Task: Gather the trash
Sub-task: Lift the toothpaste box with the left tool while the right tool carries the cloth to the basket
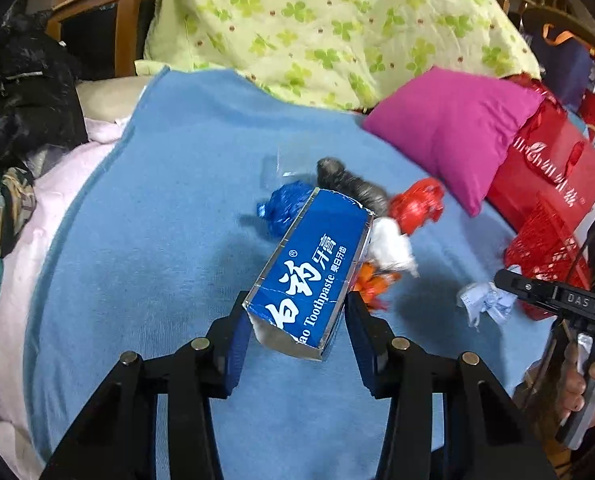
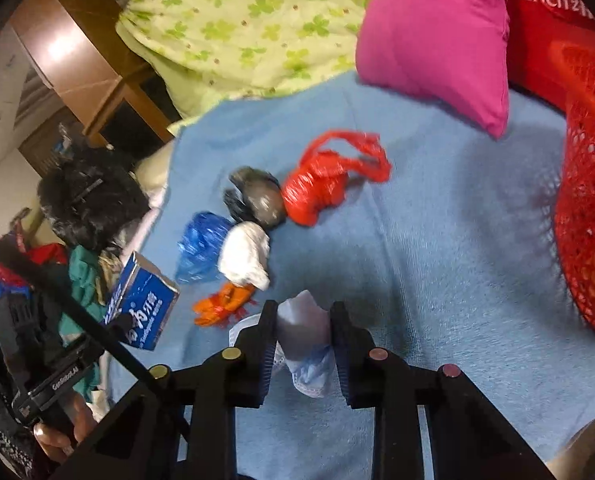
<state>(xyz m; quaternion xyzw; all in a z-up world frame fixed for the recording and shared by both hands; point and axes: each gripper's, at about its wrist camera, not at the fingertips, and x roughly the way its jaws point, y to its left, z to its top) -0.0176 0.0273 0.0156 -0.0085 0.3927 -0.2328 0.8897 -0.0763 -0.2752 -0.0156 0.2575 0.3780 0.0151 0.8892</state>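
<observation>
1. Trash on blue towel-like bedspread (image 1: 145,240): blue rectangular cardboard toothpaste box (image 1: 311,268) pinched in left gripper (image 1: 295,320), lifted off the cloth.
2. Right gripper (image 2: 303,344) pressed onto crumpled pale-blue face mask (image 2: 305,344).
3. Loose pile far of both grippers: blue plastic bag wad (image 2: 201,248), white tissue ball (image 2: 245,256), grey-black bag wad (image 2: 257,196), red plastic bag wad (image 2: 321,188), orange wrapper (image 2: 221,304), touching or just beside each other.
4. Red mesh plastic basket (image 2: 585,200) at right edge; magenta pillow (image 2: 433,36) far right.
</observation>
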